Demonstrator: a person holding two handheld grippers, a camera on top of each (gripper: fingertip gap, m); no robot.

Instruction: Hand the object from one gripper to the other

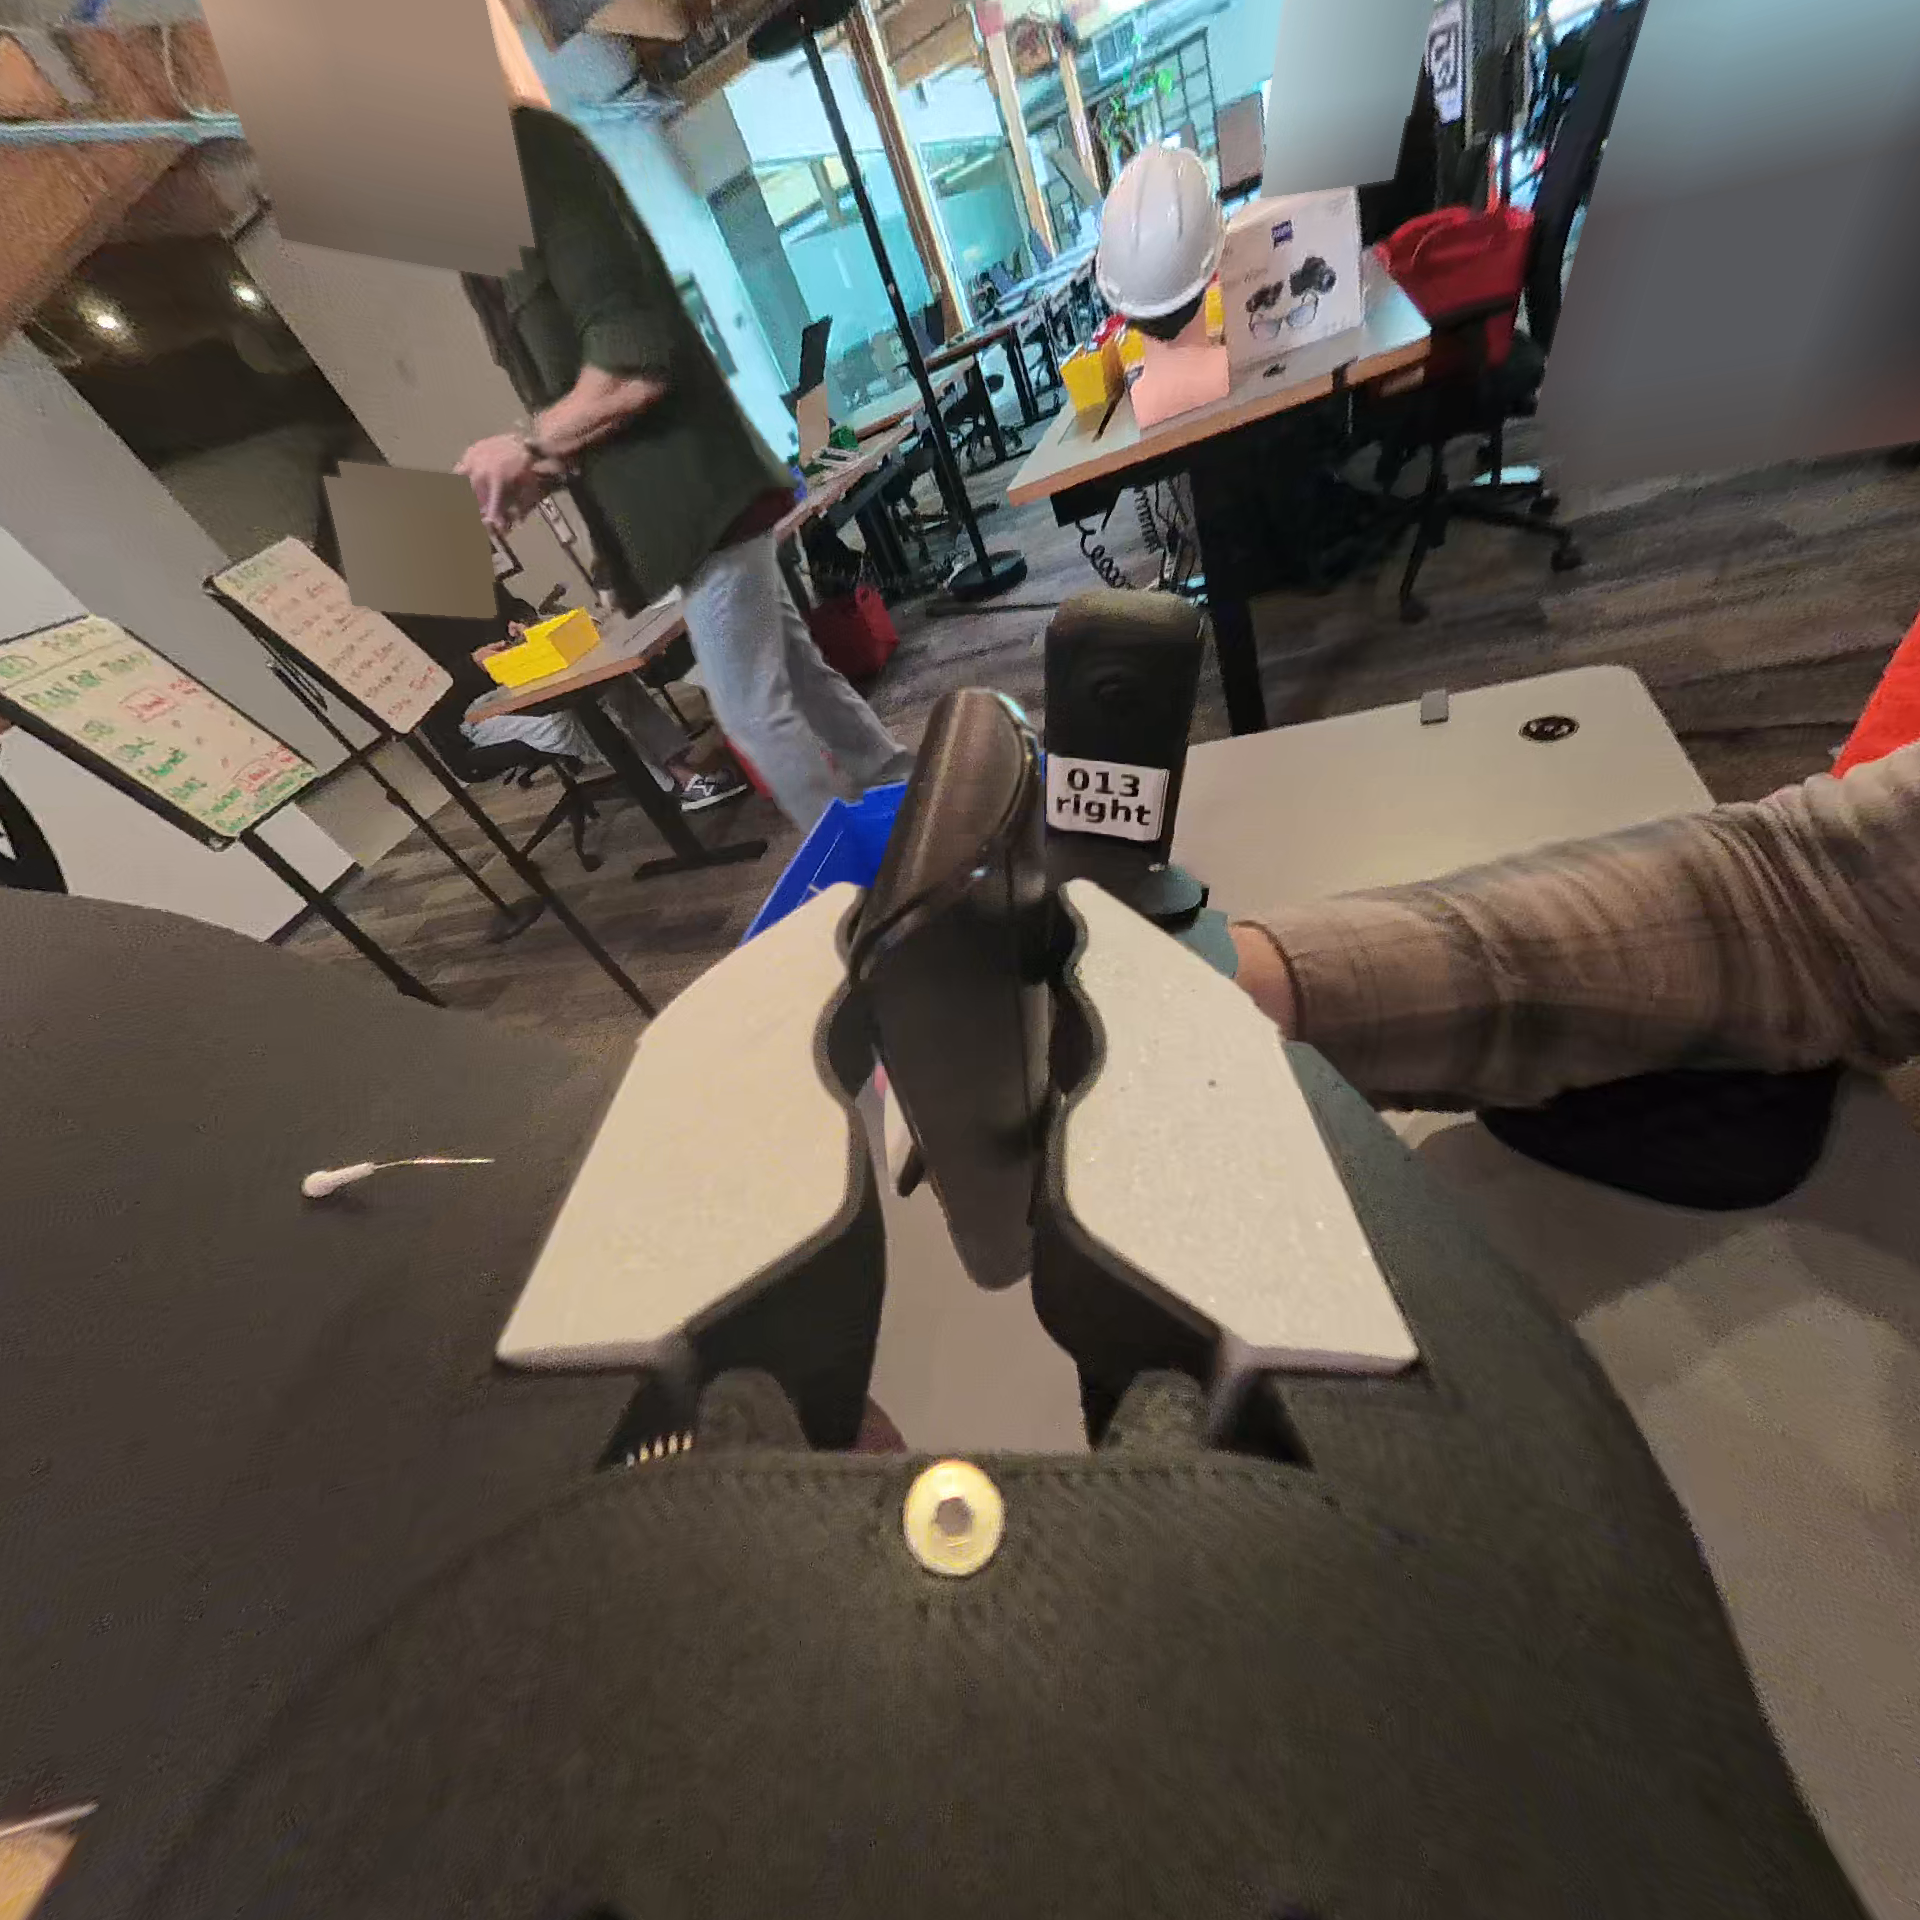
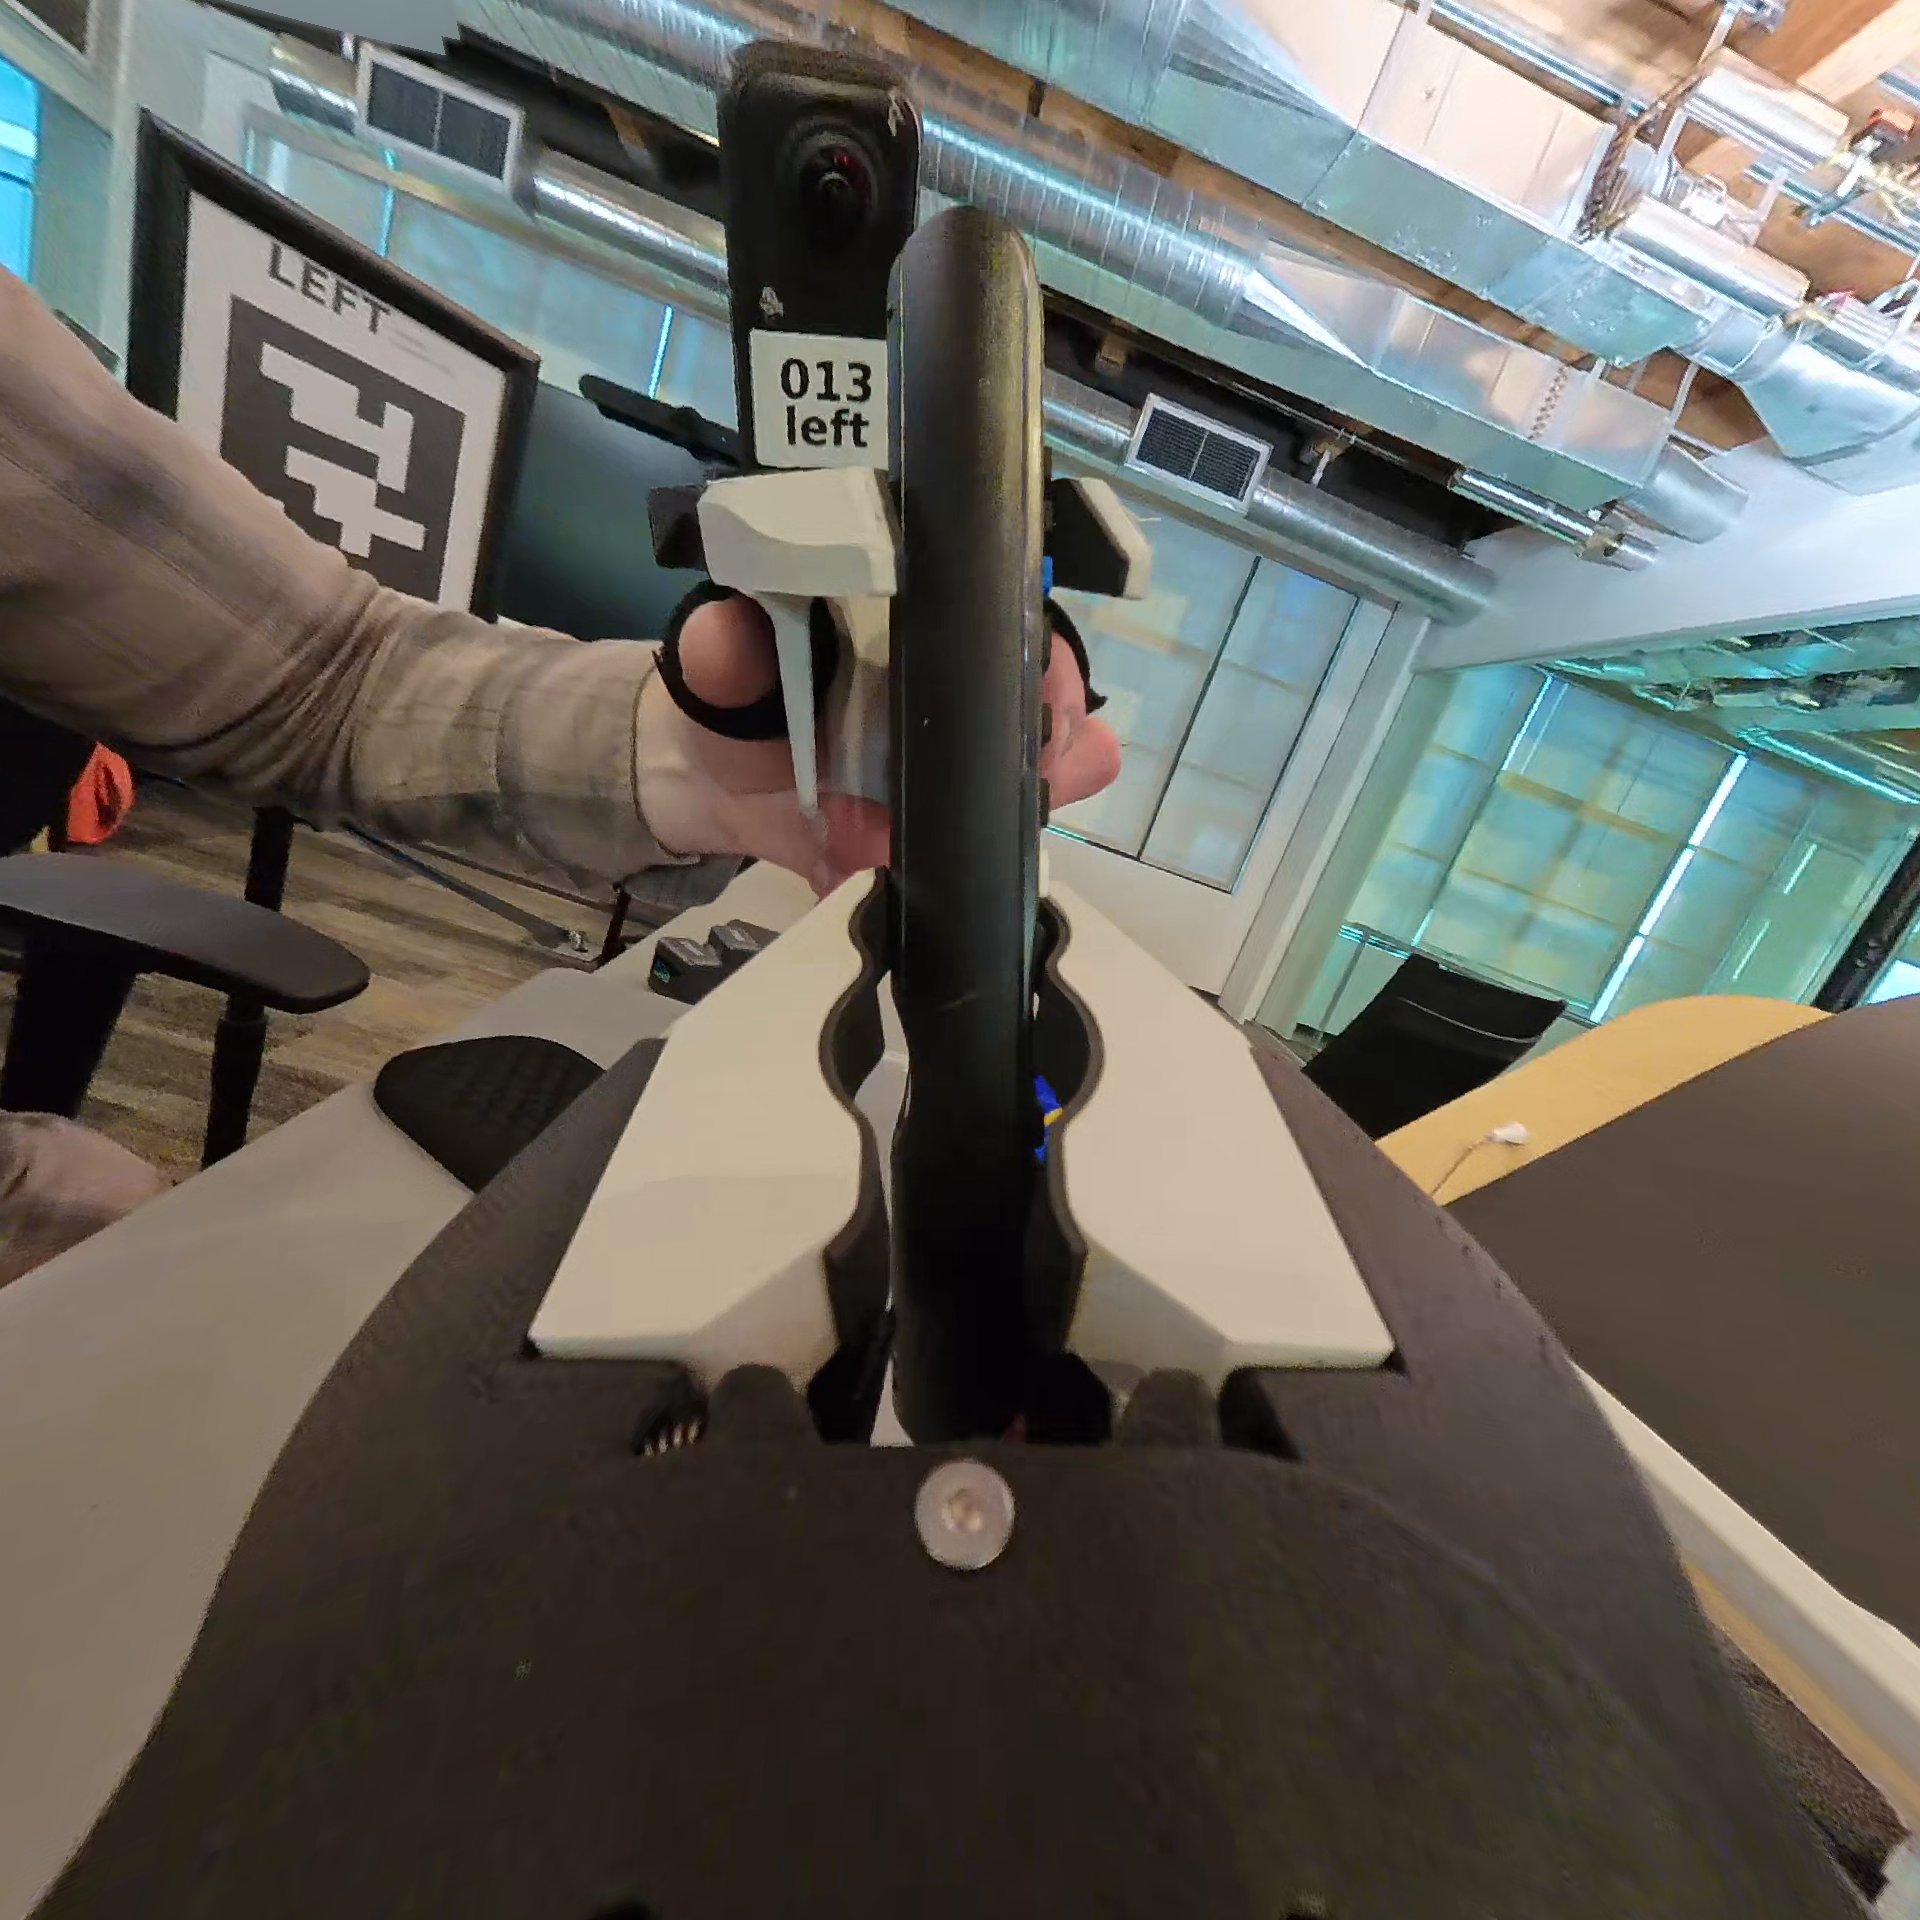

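Both grippers' fingers (image 1: 727, 1091) clamp one black object (image 1: 961, 1039), left gripper (image 1: 961, 987) centre frame, right gripper (image 2: 961, 1039) likewise. Two white stickers (image 2: 821, 410) bear print; two whiteboards (image 1: 156, 727) stand left.

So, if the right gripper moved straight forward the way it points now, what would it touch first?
Probably the left gripper. It sits directly ahead, closed on the far part of the same black object that the right gripper holds. Depth is unclear.

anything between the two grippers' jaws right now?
Only the long black rounded object. The right wrist view shows it running from the right gripper to the left gripper, both closed on it; the left wrist view agrees.
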